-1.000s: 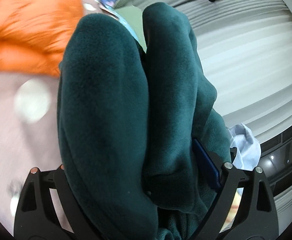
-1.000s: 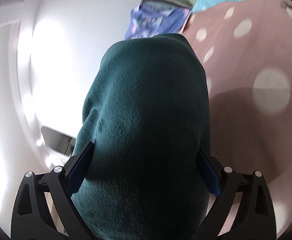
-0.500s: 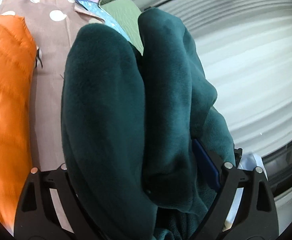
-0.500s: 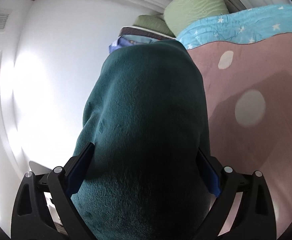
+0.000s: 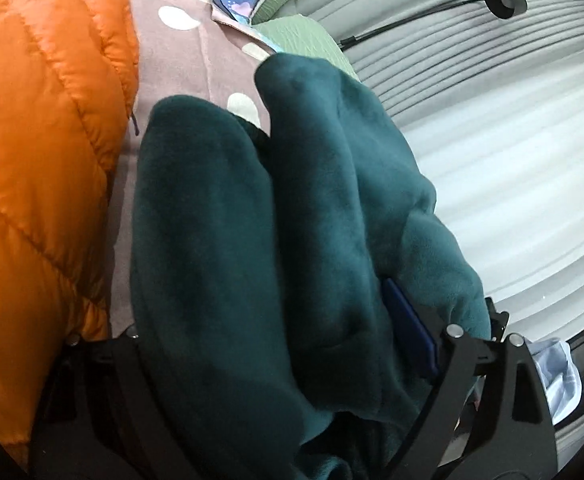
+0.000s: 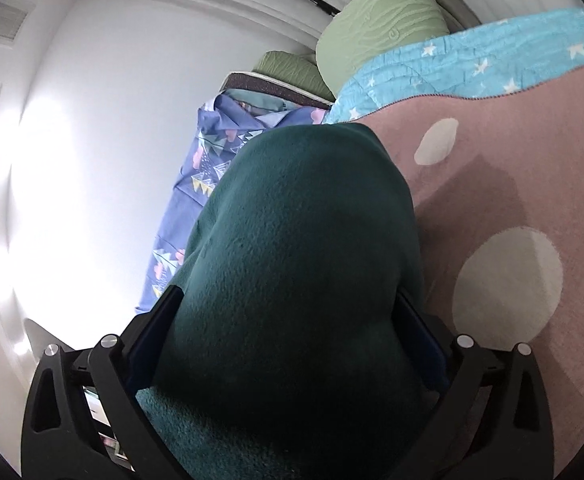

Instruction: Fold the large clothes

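Teal fleece (image 5: 252, 240) fills both wrist views, bunched in thick folds. The left tongs (image 5: 276, 344) pinch two rolled folds of it between their blue pads; the right tongs (image 6: 288, 344) clamp another wad of the same fleece (image 6: 299, 260). The garment hangs above a bed covered by a brown blanket (image 6: 531, 160) with pale dots. An orange puffer jacket (image 5: 40, 140) lies on the blanket along the left side of the left view, just beside the fleece. Green pillows (image 6: 383, 12) and a blue starred quilt (image 6: 451, 64) sit at the bed's far end, near a pleated curtain (image 5: 491, 160).
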A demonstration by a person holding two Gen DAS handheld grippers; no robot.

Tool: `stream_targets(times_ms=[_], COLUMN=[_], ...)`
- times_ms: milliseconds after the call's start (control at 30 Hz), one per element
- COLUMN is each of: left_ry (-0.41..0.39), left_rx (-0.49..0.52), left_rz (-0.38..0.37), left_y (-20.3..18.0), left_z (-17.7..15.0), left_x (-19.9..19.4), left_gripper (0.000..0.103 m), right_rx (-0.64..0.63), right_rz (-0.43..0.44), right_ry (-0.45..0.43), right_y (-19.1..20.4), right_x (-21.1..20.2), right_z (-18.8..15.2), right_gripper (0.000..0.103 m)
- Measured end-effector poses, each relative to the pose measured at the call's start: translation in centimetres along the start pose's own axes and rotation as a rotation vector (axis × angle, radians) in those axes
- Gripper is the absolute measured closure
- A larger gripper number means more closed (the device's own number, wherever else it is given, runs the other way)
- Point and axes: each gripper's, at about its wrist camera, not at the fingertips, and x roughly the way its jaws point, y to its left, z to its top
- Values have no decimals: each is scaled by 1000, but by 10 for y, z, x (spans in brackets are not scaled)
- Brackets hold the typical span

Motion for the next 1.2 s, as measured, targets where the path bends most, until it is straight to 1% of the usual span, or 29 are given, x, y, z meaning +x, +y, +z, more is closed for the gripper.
stream_targets(times_ms=[67, 133, 167, 200, 233, 267, 300, 367, 400, 500, 567, 667, 767, 833, 900, 967, 1033, 1133, 1200], left_ry=[-13, -17, -20, -28, -45, -68, -91, -126, -158, -225, -269, -331, -343, -369, -392, -408, -423, -420, -420], left_rx=[-27, -32, -24, 4, 37, 71, 86, 71, 71, 90, 110, 145, 212, 301, 359, 410, 467, 556, 563], left_rz=[-1, 13, 20, 40, 73, 103, 115, 84, 56, 33, 35, 68, 128, 242, 319, 352, 416, 507, 511], left_y=[2, -2, -7, -14, -24, -33, -38, -41, -43, -51, -61, -79, -104, -124, -136, -148, -162, -182, -190], left_z=[-8, -7, -11, -12, -16, -14, -12, -9, -8, -16, -19, -47, -77, -114, -148, -178, -204, -240, -262], left_x=[-10, -21, -24, -32, -39, -46, -58, -77, -89, -124, -138, -167, -176, -190, -203, -214, -218, -221, -226], left_gripper=[14, 14, 14, 14, 14, 14, 12, 10, 9, 9, 9, 9, 9, 8, 3, 2, 2, 2, 2], right_rx=[-7, -59, -101, -160, -204, -228, -250, -255, -258, -291, -316, -393, -497, -560, -611, -638, -670, -699, -699], right_rz=[-18, -92, -138, -205, -241, -250, -250, -243, -240, -259, -266, -299, -358, -403, -425, -445, -462, -475, -478], right_ry=[-14, -82, -123, -179, -221, -244, -259, -244, -240, -243, -232, -164, -102, -68, -46, -34, -41, -52, -58], right_y=[8, 24, 33, 45, 55, 60, 68, 78, 82, 98, 110, 133, 153, 164, 173, 181, 190, 201, 206], right_x=[-9, -26, -34, -44, -52, -55, -60, -63, -63, -71, -80, -96, -111, -120, -133, -147, -167, -193, -212], right_z=[-1, -2, -2, -2, -3, -4, -4, -4, -5, -14, -25, -54, -92, -116, -141, -159, -178, -199, -211], right_gripper=[1, 1, 1, 1, 1, 1, 1, 1, 1, 1, 1, 1, 1, 1, 1, 1, 1, 1, 1])
